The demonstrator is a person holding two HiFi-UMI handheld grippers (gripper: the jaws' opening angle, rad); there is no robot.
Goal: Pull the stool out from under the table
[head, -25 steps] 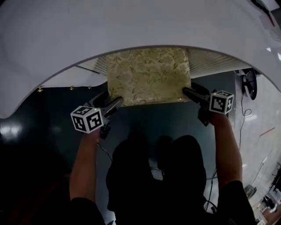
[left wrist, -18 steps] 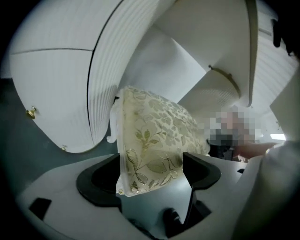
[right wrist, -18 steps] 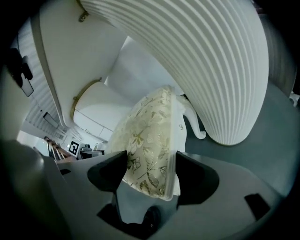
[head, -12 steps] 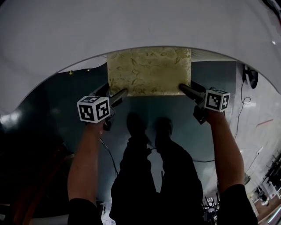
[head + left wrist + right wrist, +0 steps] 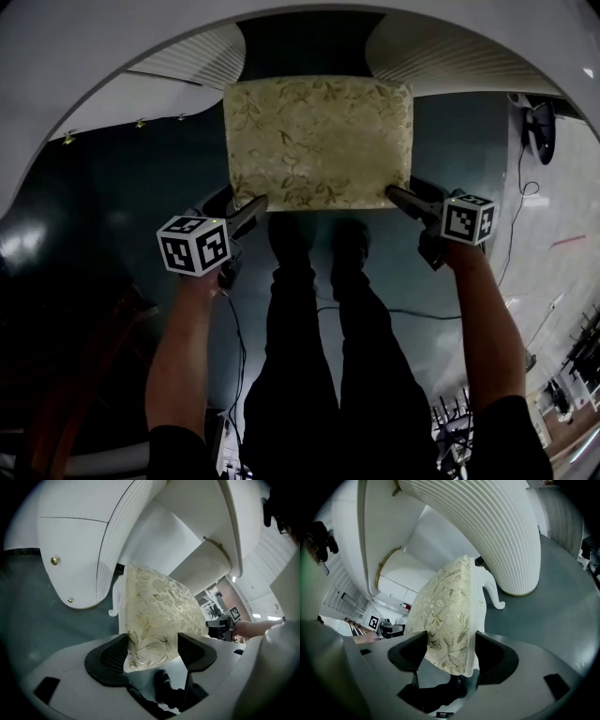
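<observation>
The stool (image 5: 319,141) has a gold floral cushion and white curved legs; it stands on the dark floor just outside the white table's edge (image 5: 94,56). My left gripper (image 5: 246,202) is at its near left corner. In the left gripper view the cushion corner (image 5: 154,620) sits between the pads of the left gripper (image 5: 152,651), whose jaws are closing on it. My right gripper (image 5: 401,192) is at the near right corner. There the cushion's edge (image 5: 445,606) fills the gap of the right gripper (image 5: 450,651), and both pads touch it.
Ribbed white table pedestals (image 5: 75,550) (image 5: 487,527) stand on both sides behind the stool. The person's legs and shoes (image 5: 309,309) are right in front of it. Cables (image 5: 422,314) lie on the floor, and a dark stand (image 5: 536,141) is at the far right.
The stool has come out from under the tabletop toward me, so the whole cushion shows. Both grippers stayed at its near corners.
</observation>
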